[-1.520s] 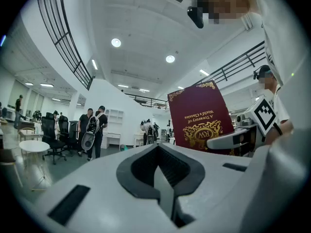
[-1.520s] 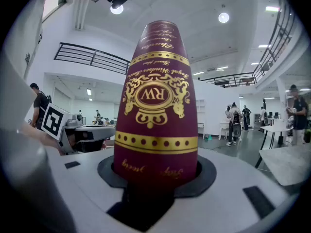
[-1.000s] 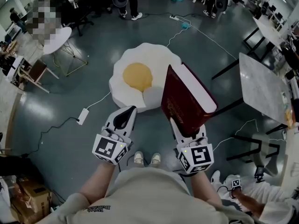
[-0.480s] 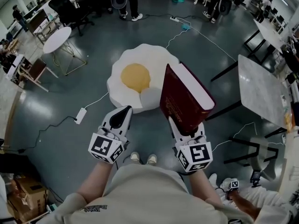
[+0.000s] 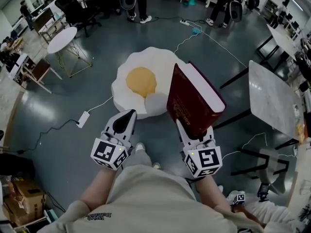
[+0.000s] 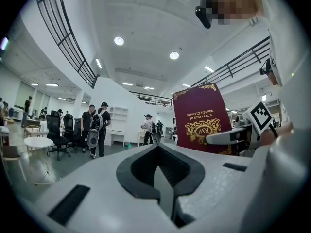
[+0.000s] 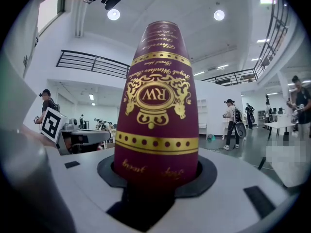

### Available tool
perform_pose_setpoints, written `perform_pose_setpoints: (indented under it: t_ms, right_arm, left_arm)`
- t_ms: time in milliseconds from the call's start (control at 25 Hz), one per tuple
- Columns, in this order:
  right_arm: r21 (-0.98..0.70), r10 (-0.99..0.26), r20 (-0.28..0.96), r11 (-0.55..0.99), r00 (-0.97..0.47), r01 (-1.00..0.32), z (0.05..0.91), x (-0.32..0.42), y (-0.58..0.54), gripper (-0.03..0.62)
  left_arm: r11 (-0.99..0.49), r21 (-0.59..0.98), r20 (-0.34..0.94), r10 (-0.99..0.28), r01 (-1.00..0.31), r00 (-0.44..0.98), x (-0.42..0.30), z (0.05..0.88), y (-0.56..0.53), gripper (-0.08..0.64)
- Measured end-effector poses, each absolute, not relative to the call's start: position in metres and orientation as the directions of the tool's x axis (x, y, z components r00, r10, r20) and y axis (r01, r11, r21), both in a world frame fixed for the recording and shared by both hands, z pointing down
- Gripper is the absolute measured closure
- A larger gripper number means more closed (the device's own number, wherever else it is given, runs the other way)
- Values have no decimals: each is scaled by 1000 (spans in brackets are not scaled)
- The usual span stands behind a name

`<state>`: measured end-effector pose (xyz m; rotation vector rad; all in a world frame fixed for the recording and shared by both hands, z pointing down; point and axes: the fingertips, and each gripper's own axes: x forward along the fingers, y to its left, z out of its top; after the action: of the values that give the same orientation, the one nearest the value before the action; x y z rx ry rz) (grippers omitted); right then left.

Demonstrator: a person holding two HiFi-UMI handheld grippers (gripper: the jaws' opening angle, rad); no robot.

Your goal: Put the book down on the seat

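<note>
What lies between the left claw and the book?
Nothing. Head view: only floor and the egg-shaped seat show beneath the gap from left claw to book.

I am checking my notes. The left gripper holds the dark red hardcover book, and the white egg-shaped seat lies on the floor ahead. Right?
Wrong gripper: the right gripper holds the dark red hardcover book, as the right gripper view shows; the left gripper is shut and empty. The white egg-shaped seat does lie on the floor ahead.

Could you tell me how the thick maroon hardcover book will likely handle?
The thick maroon hardcover book looks stiff and probably heavy, given its wide page block. Held on edge by the right gripper, it may topple on the soft-looking fried-egg cushion.
</note>
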<state>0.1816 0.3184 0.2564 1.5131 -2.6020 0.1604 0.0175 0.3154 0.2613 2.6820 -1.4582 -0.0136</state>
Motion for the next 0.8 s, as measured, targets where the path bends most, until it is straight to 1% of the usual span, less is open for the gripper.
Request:
perform_pose_setpoints:
  t_ms: [360,480,800]
  right_arm:
    - [11,-859,178,489,-480,-872,270,177,286,380]
    - [38,-868,182,477,-463,-878,273,178,264,380]
    - [35,-881,206,441,-425,-897,286,173,186,380]
  left_arm:
    - [-528,99,4,-848,-844,530,4,275,277,557]
    - [-531,113,-4,-846,-840,534,0,285,250,557]
    - [-551,137,-1,-831,-823,556,-10,298,165,557]
